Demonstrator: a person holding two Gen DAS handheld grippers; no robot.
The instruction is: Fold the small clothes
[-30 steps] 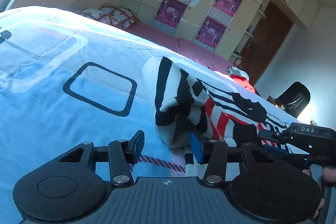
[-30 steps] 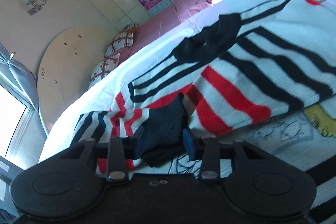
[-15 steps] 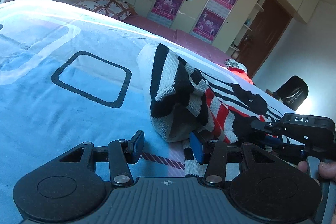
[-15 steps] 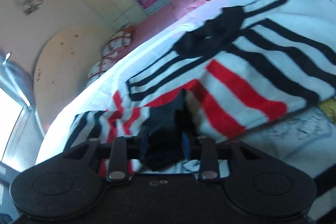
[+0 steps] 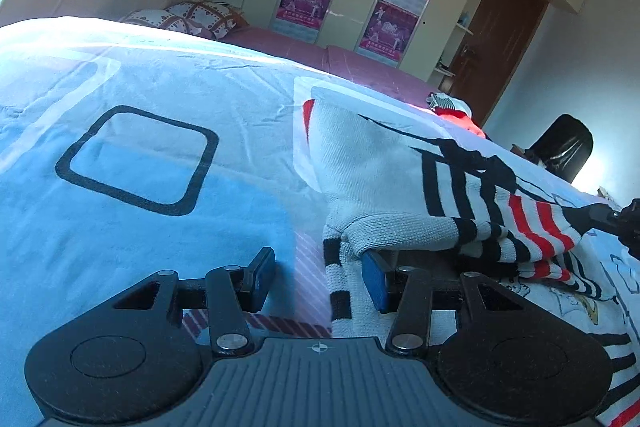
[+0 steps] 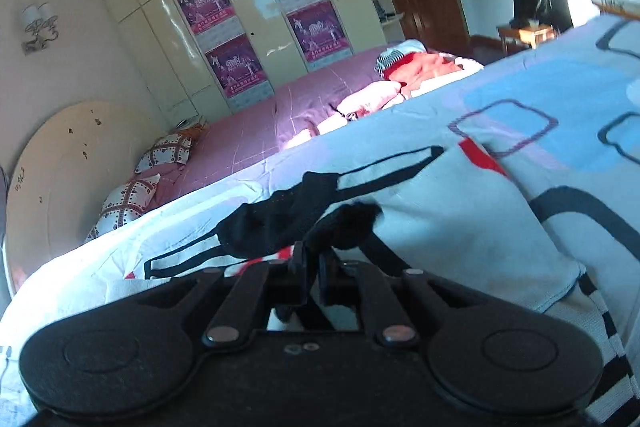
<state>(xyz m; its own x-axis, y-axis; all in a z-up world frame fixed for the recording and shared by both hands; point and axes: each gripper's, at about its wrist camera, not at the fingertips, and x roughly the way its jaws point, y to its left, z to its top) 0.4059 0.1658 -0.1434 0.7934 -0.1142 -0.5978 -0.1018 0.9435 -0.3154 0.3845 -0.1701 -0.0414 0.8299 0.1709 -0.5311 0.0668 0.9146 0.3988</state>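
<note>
Small striped knit sweater (image 5: 404,179) lies on the bed (image 5: 120,227), mostly fwd and to the right of the left claw (image 5: 320,277). Left claw is wide open, gripping nothing; a striped cuff edge (image 5: 338,291) runs between its fingers and the knit drapes over the right finger's blue pad (image 5: 374,281), but there's no pinch. Right claw (image 6: 311,277) is nearly closed, jaws pinching a dark bit of the sweater, prob the black collar or trim (image 6: 344,223), which bunches just above the tips.

Key relation: the garment's long axis runs from the left claw's front out twd the right, where the right claw's tip (image 5: 616,219) shows at the frame edge. So the right side has the hold, while the left is nearest the loose cuff end. Judgement: next fold likely needs the left claw to close on that cuff-side edge before both carry it over.

Left view shows the sweater's white upper face, red/black stripes and the slack cuff. Right view shows the actual pinch, hidden from the left view, plus a folded-over white panel (image 6: 460,211) lying to the right of the claw
</note>
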